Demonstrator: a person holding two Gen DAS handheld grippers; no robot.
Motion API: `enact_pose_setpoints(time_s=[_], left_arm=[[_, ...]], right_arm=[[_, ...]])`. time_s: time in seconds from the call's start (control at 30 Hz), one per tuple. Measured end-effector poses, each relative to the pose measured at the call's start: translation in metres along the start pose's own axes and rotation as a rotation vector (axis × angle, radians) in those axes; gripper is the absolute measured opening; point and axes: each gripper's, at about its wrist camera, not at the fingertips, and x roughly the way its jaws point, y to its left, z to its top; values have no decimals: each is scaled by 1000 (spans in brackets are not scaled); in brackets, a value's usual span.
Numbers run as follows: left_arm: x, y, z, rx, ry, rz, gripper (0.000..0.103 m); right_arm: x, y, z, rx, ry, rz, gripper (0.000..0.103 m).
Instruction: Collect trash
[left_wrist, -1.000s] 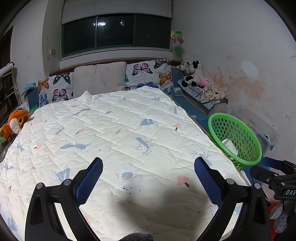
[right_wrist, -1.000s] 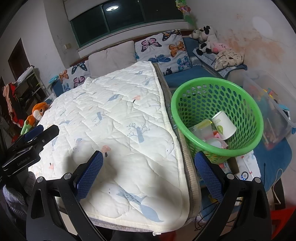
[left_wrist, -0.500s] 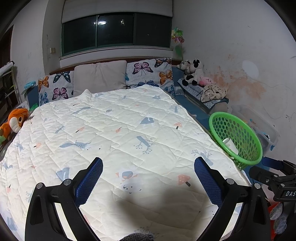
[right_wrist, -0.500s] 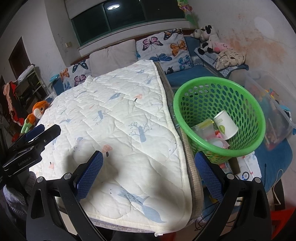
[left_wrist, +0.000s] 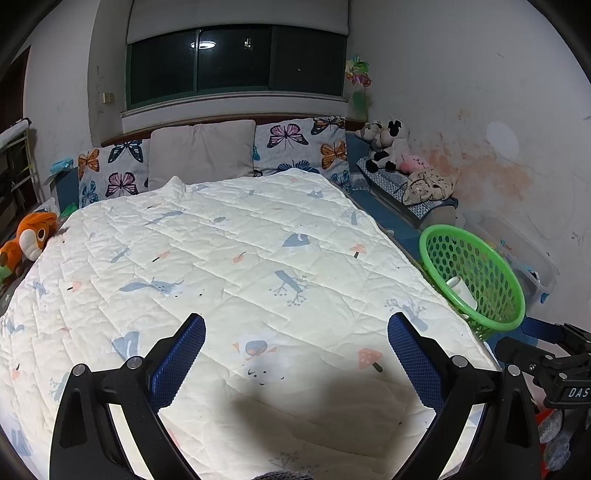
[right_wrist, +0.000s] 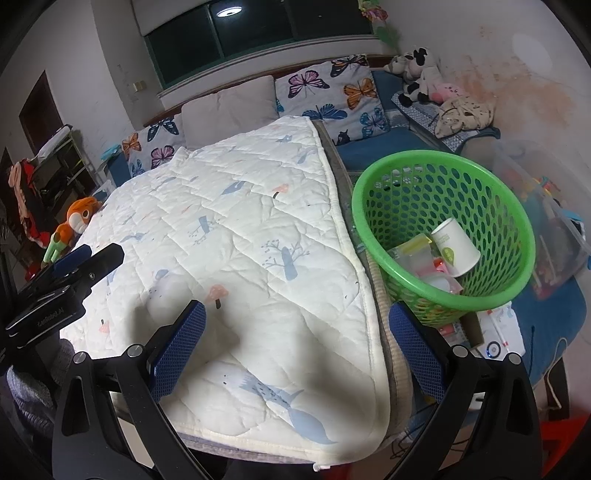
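Seemingly near the end of the collection: both grippers empty above a bare quilt, trash gathered in the basket.

Left gripper (left_wrist: 295, 347) and right gripper (right_wrist: 297, 338) each hang with jaws wide apart, holding nothing, low in their frames over the white quilt (left_wrist: 229, 266). The green basket (right_wrist: 373, 221) stands just beside the bed's edge at centre right of the right wrist view, holding a paper cup (right_wrist: 456, 251) and wrappers (right_wrist: 417, 258). No loose trash shows on the quilt. Risk, as a judgement: the basket looks tilted, so a careless reach could tip it and spill the contents. Only the right wrist view shows the basket's contents in full; the left wrist view shows just the cup's rim but more of the quilt's left side and the orange plush toy (left_wrist: 31, 236).
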Motion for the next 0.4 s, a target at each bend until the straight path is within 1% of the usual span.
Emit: enact_pose_setpoints(time_s=[0.4], left_arm=[[-1, 2, 0, -6, 2, 8, 96]], right_arm=[[1, 2, -1, -5, 0, 7, 98]])
